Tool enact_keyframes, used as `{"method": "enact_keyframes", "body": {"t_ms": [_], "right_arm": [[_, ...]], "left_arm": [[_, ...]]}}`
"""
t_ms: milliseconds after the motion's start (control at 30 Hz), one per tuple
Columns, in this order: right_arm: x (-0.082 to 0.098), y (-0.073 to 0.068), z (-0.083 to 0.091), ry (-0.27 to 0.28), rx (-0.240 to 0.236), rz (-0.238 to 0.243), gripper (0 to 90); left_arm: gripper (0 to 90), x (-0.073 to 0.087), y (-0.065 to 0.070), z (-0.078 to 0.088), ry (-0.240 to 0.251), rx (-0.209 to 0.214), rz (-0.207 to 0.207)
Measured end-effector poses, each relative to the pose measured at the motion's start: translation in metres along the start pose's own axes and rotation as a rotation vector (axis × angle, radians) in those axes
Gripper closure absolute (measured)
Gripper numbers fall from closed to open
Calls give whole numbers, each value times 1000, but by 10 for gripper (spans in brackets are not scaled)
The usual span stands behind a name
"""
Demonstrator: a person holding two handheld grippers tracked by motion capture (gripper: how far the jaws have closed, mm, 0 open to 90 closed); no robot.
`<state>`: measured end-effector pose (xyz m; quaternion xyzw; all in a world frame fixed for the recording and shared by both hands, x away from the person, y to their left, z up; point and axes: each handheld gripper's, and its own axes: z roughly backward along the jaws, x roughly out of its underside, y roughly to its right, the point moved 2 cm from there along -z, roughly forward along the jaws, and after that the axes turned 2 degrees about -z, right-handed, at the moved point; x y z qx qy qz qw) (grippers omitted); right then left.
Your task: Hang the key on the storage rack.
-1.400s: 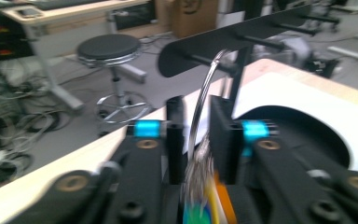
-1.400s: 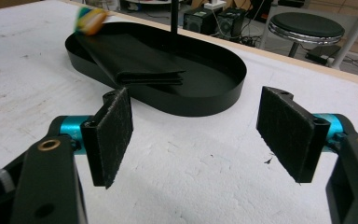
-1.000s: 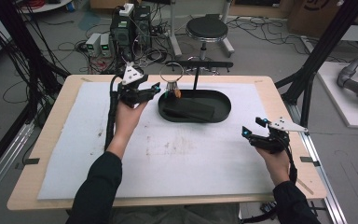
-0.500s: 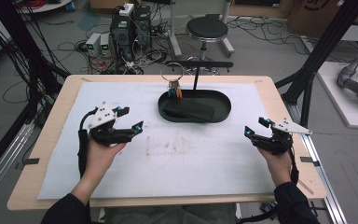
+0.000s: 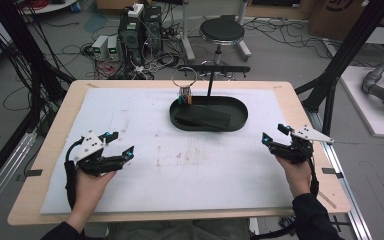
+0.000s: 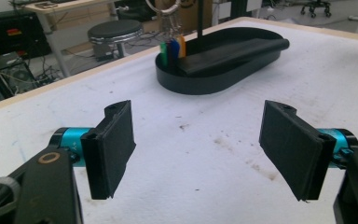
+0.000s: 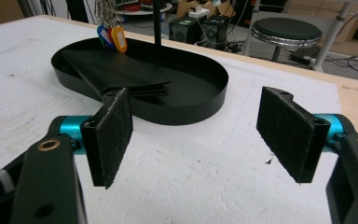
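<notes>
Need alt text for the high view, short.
A person holds open, empty tongs in each hand, left tongs and right tongs, low over a white mat. Beyond them a black oval tray holds a stand from which a key ring with coloured tags hangs.

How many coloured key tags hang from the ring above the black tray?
3 coloured key tags: green, blue and orange, side by side at the tray's end beside the upright post. More may hide behind them.
</notes>
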<state>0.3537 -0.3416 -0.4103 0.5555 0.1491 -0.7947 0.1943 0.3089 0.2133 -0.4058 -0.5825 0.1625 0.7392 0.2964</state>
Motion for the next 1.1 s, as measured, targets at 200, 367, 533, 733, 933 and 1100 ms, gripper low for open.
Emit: {"method": "enact_keyframes", "body": {"t_ms": [200,367,533,733,933,1100], "right_arm": [[0,-1,-4,-13,7,-3,272],[1,-1,-5,-19,6,1,272],[1,-1,-5,-20,3,5,272],[1,-1,-3,-21,4,2,272],[3,0,3,-23,8,0,272],[5,4,8,-15,18,-2,272]], "left_arm": [[262,2,-7,7,4,-37,14],[263,3,-10,9,-1,-59,14],[263,5,-11,9,-9,-68,16],[263,5,-12,6,-13,-67,20],[262,3,-11,-1,-18,-55,16],[263,1,-8,-8,-24,-39,12]]}}
